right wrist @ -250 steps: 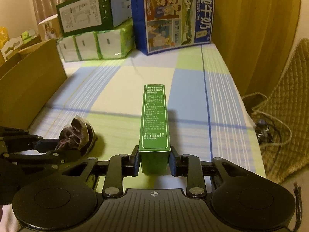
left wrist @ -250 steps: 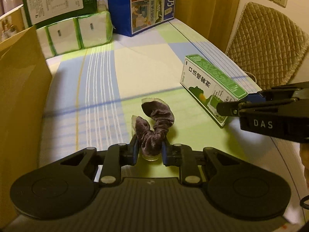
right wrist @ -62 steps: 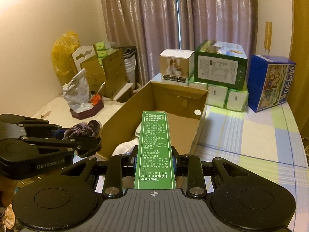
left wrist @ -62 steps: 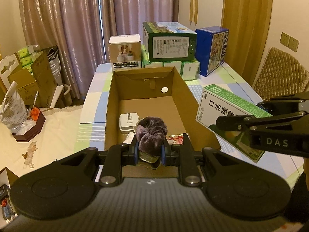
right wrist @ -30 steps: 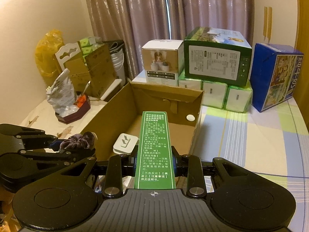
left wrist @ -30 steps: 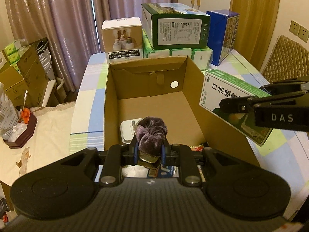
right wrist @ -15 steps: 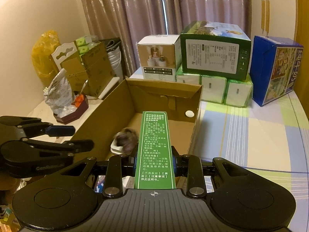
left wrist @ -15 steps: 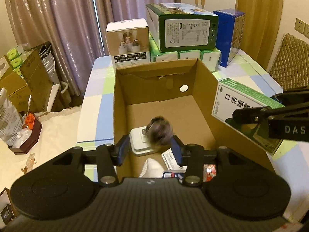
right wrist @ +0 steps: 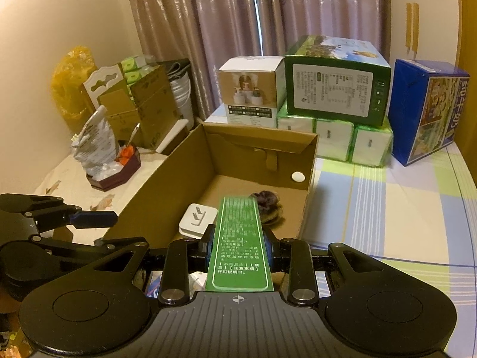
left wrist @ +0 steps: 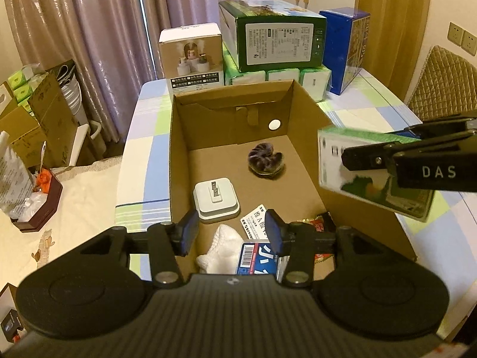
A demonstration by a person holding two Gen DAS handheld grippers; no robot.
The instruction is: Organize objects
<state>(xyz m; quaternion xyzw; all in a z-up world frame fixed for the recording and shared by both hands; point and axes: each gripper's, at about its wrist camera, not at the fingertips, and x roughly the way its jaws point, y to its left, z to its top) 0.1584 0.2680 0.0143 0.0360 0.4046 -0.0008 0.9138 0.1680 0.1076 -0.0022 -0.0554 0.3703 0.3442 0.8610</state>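
Observation:
An open cardboard box [left wrist: 179, 125] [right wrist: 167, 185] stands on the checked tablecloth. On its floor towards the far end lies the purple velvet scrunchie [left wrist: 266, 161] [right wrist: 267, 201]. My left gripper [left wrist: 231, 232] hangs open over the box's near end with nothing between its fingers. The right gripper [right wrist: 240, 246] is shut on a long green and white medicine box [right wrist: 241, 247] [left wrist: 369, 176], held above the box's right wall. In the right wrist view the left gripper's fingers [right wrist: 89, 219] show spread at the left.
Inside the box lie a white plug adapter [left wrist: 215, 200], a white cloth [left wrist: 222, 249] and several packets [left wrist: 259, 256]. Behind it stand a white carton [left wrist: 192, 56], a green carton [left wrist: 274, 35] on tissue packs, and a blue milk carton [left wrist: 345, 47]. A quilted chair [left wrist: 441, 80] sits right.
The left gripper opened and let go of the scrunchie, which dropped and came to rest on the box floor towards the far end. The right gripper with the medicine box shifted over the box's right side.

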